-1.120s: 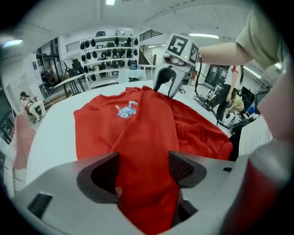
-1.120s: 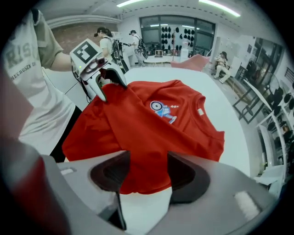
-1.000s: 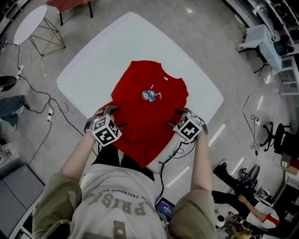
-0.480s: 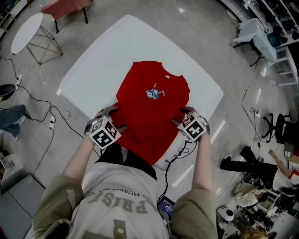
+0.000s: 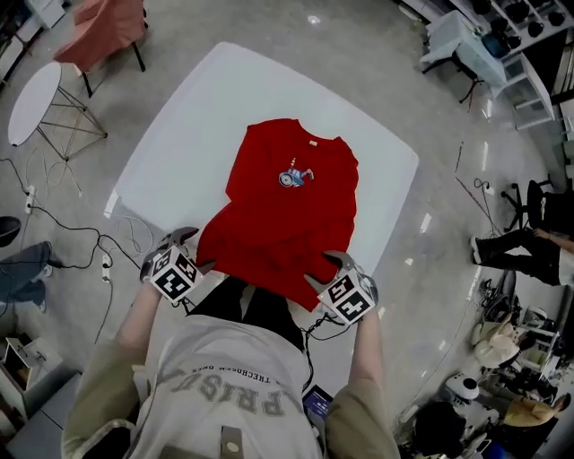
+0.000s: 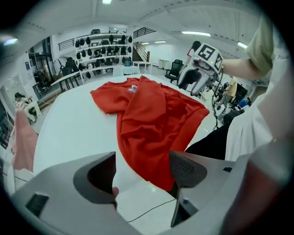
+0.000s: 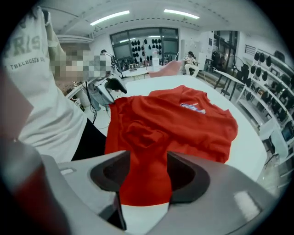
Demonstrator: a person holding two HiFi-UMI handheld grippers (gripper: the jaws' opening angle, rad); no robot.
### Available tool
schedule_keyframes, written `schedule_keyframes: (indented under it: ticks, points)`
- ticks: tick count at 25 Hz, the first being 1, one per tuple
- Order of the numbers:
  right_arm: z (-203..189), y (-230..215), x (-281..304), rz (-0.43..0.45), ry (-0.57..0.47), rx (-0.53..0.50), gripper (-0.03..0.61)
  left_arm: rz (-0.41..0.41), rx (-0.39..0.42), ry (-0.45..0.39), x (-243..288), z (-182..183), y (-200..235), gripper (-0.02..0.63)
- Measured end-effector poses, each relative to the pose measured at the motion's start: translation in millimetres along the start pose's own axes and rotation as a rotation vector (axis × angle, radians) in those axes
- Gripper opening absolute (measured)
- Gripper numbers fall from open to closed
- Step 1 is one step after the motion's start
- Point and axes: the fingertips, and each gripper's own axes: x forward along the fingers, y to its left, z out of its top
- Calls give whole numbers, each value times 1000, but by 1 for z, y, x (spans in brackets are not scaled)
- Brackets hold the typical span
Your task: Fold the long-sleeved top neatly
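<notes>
The red long-sleeved top (image 5: 287, 215) lies on the white table (image 5: 179, 134), collar at the far end and a small print on the chest. Its lower part is rumpled and hangs over the near edge in front of the person. My left gripper (image 5: 195, 251) sits at the top's lower left corner. In the left gripper view its jaws (image 6: 142, 170) stand open, with the top (image 6: 151, 114) lying beyond them. My right gripper (image 5: 323, 271) is at the lower right corner, shut (image 7: 146, 176) on a fold of the top (image 7: 183, 124) that fills the gap between the pads.
A round white side table (image 5: 45, 90) and a chair draped with pink cloth (image 5: 108, 27) stand past the table's left corner. Cables (image 5: 90, 233) trail over the floor at left. Shelving and seated people are at the far right.
Both grippers have moved back toward the person, from the top's lower sides to its bottom corners at the near table edge. The right gripper has rolled.
</notes>
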Motion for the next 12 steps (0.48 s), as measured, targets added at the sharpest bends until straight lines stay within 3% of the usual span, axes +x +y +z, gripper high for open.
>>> schedule_keyframes:
  ticks: [4, 7, 12]
  points:
    - [-32, 49, 16, 37, 81, -3, 241, -5, 29, -3, 3, -8, -4, 345]
    - [-48, 61, 19, 1, 121, -19, 241, -2, 76, -15, 2, -9, -10, 345]
    - [-66, 72, 14, -58, 131, 2, 241, 0, 80, -6, 10, -21, -14, 345]
